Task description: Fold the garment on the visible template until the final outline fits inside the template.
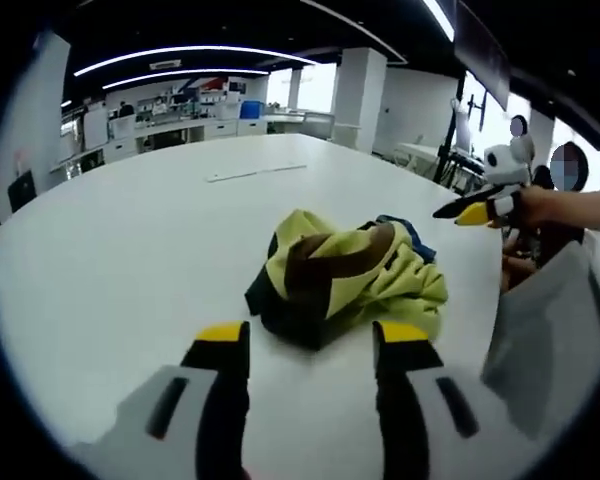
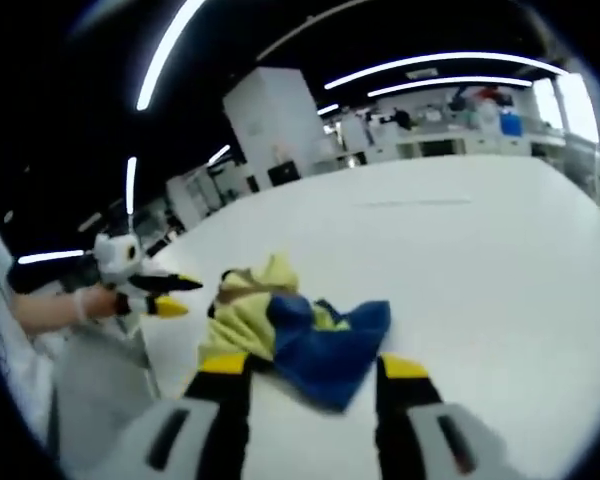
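A crumpled garment, yellow-green with brown bands and dark blue parts, lies in a heap on the white table. My left gripper hovers just short of its near edge, jaws wide apart and holding nothing. In the right gripper view the garment shows its blue side, and its blue corner reaches in between the jaws of my open right gripper. The right gripper also shows at the right of the left gripper view, held by a hand. The left gripper appears left of the heap.
A thin pale strip lies flat on the table beyond the garment. A grey sleeve hangs at the table's right edge. Desks and shelves stand far behind. Bare white tabletop spreads around the heap.
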Action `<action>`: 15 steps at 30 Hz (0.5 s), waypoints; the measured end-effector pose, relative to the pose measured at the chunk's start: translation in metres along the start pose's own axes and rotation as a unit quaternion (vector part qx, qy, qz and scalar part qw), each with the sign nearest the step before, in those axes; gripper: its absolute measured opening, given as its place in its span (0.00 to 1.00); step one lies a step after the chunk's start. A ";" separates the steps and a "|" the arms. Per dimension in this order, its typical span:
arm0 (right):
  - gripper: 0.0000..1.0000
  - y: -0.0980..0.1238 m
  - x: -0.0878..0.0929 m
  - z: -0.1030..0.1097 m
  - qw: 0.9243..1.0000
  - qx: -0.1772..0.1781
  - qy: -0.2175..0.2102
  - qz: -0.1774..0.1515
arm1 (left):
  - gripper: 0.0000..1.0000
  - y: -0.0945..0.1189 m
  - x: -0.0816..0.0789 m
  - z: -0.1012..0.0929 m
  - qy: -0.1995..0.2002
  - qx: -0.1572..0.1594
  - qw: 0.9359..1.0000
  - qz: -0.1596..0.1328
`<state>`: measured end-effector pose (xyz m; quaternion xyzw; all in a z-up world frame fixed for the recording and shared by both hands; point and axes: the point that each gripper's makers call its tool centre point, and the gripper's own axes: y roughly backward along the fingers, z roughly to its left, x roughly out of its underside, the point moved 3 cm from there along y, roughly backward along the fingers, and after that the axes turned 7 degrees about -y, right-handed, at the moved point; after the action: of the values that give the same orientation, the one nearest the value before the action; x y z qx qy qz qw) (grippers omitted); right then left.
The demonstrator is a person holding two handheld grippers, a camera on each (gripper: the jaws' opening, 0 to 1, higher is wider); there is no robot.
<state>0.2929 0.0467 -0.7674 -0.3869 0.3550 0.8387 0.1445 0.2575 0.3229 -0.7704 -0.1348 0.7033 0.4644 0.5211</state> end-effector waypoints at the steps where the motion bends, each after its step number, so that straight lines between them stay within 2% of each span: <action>1: 0.42 -0.004 -0.001 0.000 1.000 -0.001 0.000 0.003 | 0.43 -0.002 -0.001 -0.001 0.004 -0.001 1.000 -0.001; 8: 0.33 -0.026 0.004 0.012 0.999 -0.017 -0.014 0.024 | 0.31 -0.007 -0.003 0.002 0.014 -0.005 1.000 -0.007; 15: 0.25 -0.043 0.013 0.019 0.998 -0.031 -0.022 0.044 | 0.27 -0.011 -0.002 -0.002 0.022 -0.004 1.000 -0.005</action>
<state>0.2957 0.0903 -0.7894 -0.3564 0.3419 0.8634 0.1031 0.2648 0.3150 -0.7748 -0.1503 0.7118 0.4619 0.5072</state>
